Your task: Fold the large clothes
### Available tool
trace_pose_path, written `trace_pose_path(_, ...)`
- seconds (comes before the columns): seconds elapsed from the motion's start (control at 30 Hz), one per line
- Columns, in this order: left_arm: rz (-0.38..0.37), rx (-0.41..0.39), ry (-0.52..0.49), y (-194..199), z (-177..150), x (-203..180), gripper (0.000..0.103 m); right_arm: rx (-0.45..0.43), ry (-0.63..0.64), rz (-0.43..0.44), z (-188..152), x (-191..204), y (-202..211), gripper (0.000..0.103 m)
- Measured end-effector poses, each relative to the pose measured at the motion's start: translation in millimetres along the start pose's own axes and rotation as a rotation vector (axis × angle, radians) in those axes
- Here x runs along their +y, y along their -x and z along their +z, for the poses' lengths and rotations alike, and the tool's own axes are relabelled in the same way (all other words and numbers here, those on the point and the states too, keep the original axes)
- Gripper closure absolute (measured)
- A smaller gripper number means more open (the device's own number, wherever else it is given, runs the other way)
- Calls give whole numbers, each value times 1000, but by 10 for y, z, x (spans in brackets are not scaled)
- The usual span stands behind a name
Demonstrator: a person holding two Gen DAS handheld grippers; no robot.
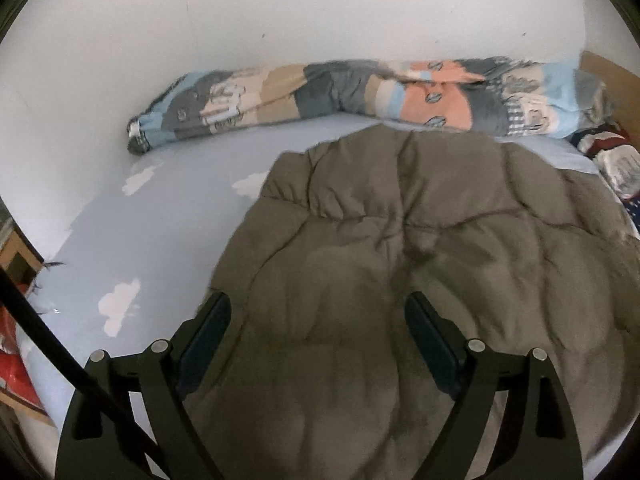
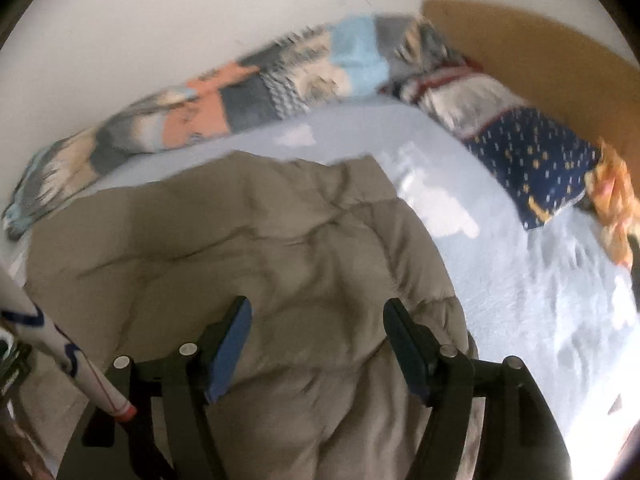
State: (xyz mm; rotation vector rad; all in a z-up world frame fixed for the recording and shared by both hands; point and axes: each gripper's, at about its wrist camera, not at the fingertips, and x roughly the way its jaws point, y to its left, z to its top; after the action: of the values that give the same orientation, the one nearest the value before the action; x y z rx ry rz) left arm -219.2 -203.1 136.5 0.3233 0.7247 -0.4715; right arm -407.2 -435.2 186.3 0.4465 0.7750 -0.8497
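Note:
A large olive-brown quilted puffer jacket (image 1: pixel 420 248) lies spread on the bed, and the right wrist view shows it too (image 2: pixel 240 240). My left gripper (image 1: pixel 318 314) hangs just over the jacket's near left part. It is open, its blue-padded fingers (image 1: pixel 216 324) wide apart with only flat fabric showing between them. My right gripper (image 2: pixel 316 314) stands over the jacket's near right part, close to the rounded edge. It is open too, and its pads (image 2: pixel 234 344) press on nothing. The jacket's nearest hem is hidden beneath both grippers.
The bed has a light-blue sheet (image 1: pixel 160 220) with white clouds. A rolled patchwork blanket (image 1: pixel 320 88) lies along the white wall. At the right are a navy dotted pillow (image 2: pixel 536 160), an orange cloth (image 2: pixel 616 204) and a wooden headboard (image 2: pixel 540 48). A black rod (image 1: pixel 48 336) crosses the near left.

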Motion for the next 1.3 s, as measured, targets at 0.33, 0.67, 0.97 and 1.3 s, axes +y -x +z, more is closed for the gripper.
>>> trace_pose_path(0.33,-42,-51,-25,1057,-479,282,15,77,204,129,-846,540,548,28)
trace_pose_path(0.67,-68,-92,5,1131,-673,397,15,-52,123,117,-925,158,1064,20)
trace_pose_path(0.97,-45,40,43,275,-751,337,15,-67,-18,49,-851,-326,754,20)
trace_pose_path(1.3,45,-13,-48,174,-782,126,11,43,6,-44,-877,-181,245,15)
